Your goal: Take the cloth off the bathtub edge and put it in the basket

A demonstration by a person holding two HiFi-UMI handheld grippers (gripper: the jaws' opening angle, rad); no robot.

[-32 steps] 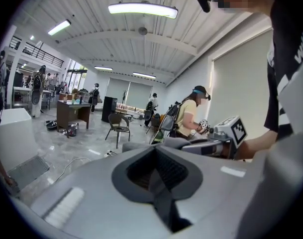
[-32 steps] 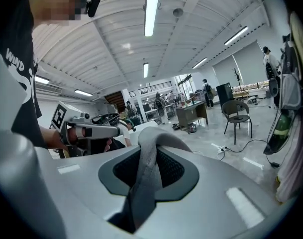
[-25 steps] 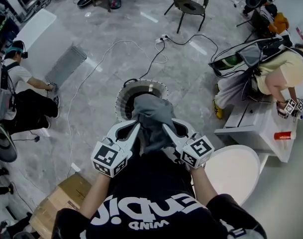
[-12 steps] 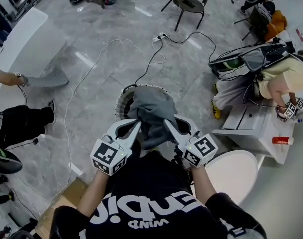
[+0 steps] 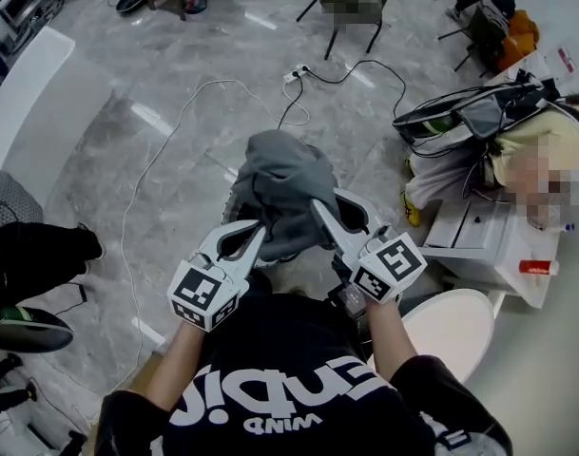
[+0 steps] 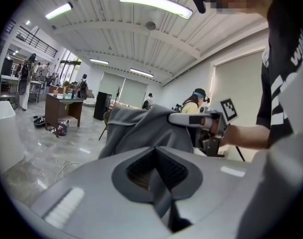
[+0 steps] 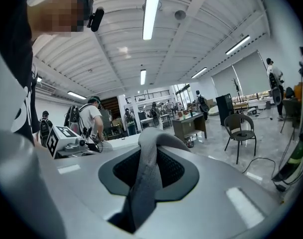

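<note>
Currently the grey cloth [image 5: 284, 183] hangs bunched between both hand-held grippers, directly over the basket [image 5: 233, 200]. It covers nearly all of the basket in the head view, so only a sliver of pale rim shows at the cloth's left edge. The cloth is clear of the marble floor [image 5: 165, 160] around the basket, and I cannot tell from here whether its lowest folds touch the basket's rim. Left gripper [image 5: 254, 234]: jaws closed on a narrow fold of the cloth. Its own view shows a dark strip of fabric pinched in the slot between the jaws, with the bulk of the cloth heaped just beyond the tips. Right gripper [image 5: 319, 215]: jaws likewise clamped on the cloth. Its own view shows a thick grey band running up through the gap between the jaws and folding over ahead of them. The two grippers hold opposite sides of the bundle, left side and right side, on the person's side of the basket, and their tips converge toward the fabric. Pose: both bare forearms reach forward from the black T-shirt [image 5: 289, 397], elbows bent. The grippers point away from the body toward the basket and only slightly downward. Each marker cube faces up toward the head camera, the left cube [image 5: 201, 295] lying a little nearer the body than the right cube [image 5: 389, 266].
</note>
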